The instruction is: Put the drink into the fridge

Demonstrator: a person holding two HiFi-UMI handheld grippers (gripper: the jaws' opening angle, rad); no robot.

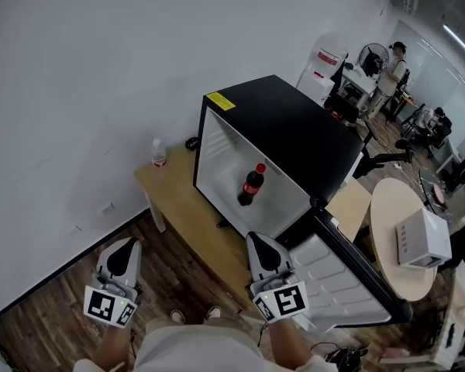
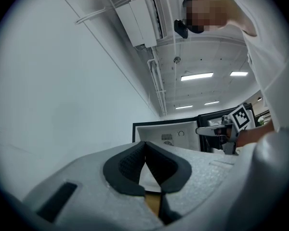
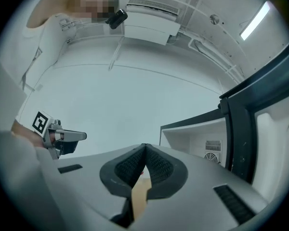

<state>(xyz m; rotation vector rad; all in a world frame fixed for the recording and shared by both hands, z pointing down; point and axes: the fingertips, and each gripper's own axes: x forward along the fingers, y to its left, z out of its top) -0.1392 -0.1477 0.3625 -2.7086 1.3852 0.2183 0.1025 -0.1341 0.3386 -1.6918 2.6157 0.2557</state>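
Note:
A dark cola bottle with a red cap (image 1: 252, 186) stands upright inside the open black mini fridge (image 1: 294, 126), on its white floor. Both grippers hang in front of the fridge, below it in the head view, and hold nothing. My left gripper (image 1: 124, 246) is shut, its dark pads meeting at the tip (image 2: 145, 143). My right gripper (image 1: 260, 239) is shut too (image 3: 144, 146), close to the fridge's front edge. Each gripper view shows the other gripper: the right one (image 2: 226, 129), the left one (image 3: 62, 137). The bottle is hidden in both gripper views.
The fridge door (image 1: 349, 277) hangs open to the lower right. The fridge sits on a low wooden table (image 1: 178, 200), with a small clear bottle with a red label (image 1: 158, 153) at its far left corner. A round table (image 1: 403, 239) with a white box stands to the right; people sit at desks far back.

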